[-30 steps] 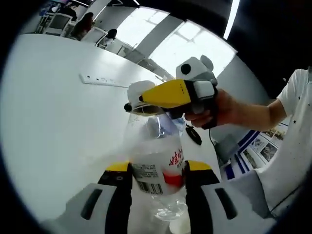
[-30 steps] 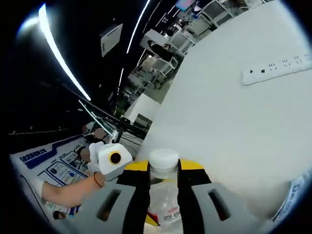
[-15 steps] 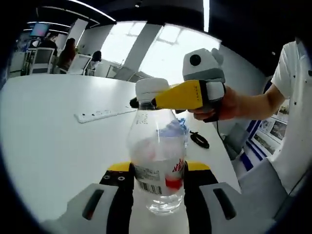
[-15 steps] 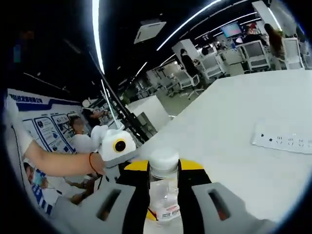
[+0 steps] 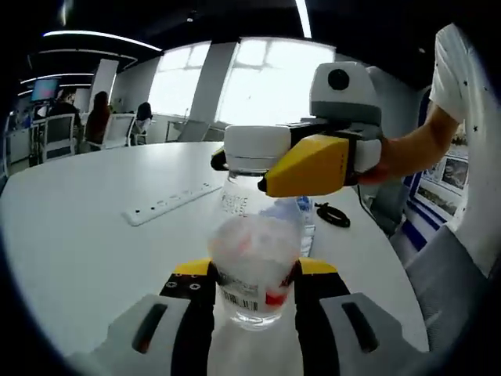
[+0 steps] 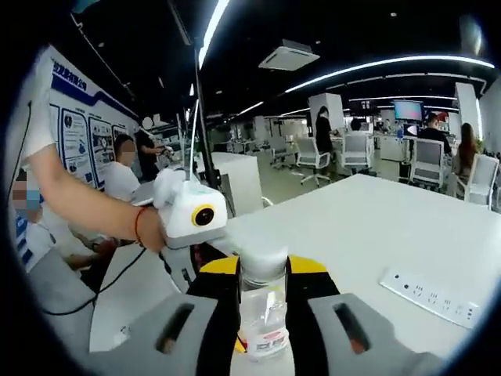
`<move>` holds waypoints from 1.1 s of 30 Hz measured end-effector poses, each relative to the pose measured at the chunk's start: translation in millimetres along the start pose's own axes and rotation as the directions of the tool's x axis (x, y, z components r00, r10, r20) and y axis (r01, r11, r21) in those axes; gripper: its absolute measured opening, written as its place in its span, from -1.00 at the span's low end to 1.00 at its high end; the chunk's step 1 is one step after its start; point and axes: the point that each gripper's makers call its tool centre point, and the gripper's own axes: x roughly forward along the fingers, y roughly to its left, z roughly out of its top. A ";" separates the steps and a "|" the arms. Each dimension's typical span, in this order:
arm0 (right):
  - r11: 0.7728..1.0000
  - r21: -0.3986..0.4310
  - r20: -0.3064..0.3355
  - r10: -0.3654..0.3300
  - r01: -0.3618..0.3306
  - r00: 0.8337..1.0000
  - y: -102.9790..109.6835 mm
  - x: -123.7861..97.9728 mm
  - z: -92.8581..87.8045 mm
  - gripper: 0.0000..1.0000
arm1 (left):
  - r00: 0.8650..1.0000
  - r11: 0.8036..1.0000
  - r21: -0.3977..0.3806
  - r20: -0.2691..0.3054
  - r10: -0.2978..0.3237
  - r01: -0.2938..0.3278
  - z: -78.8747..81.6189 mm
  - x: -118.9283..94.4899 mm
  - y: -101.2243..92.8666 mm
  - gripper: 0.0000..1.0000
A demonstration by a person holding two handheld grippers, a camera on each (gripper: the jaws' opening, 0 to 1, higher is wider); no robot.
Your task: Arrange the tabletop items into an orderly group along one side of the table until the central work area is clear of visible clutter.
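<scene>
A clear plastic bottle (image 5: 252,262) with a white cap (image 5: 257,149) and a red-and-white label stands upright over the white table (image 5: 94,258). My left gripper (image 5: 254,274) is shut on its lower body, with a yellow-tipped jaw on either side. My right gripper (image 5: 239,160) comes in from the right, held by a hand, and is shut on the cap. In the right gripper view the cap and neck (image 6: 262,274) sit between that gripper's own jaws (image 6: 262,270). I cannot tell whether the bottle's base touches the table.
A white power strip (image 5: 168,204) lies on the table beyond the bottle, also visible as the power strip (image 6: 430,296). A black cable loop (image 5: 333,214) and a bluish item (image 5: 301,215) lie behind the bottle. Office chairs and people are beyond the table.
Both views have swung level, so the table now looks flat and the bottle upright. Both grippers have kept their hold on the bottle throughout.
</scene>
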 end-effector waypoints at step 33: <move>0.990 -0.114 -0.024 -0.088 0.085 0.996 11.1 -11.8 -19.6 -0.61 | 0.996 0.990 0.129 -0.070 -0.052 0.060 -19.2 1.6 -7.6 -0.22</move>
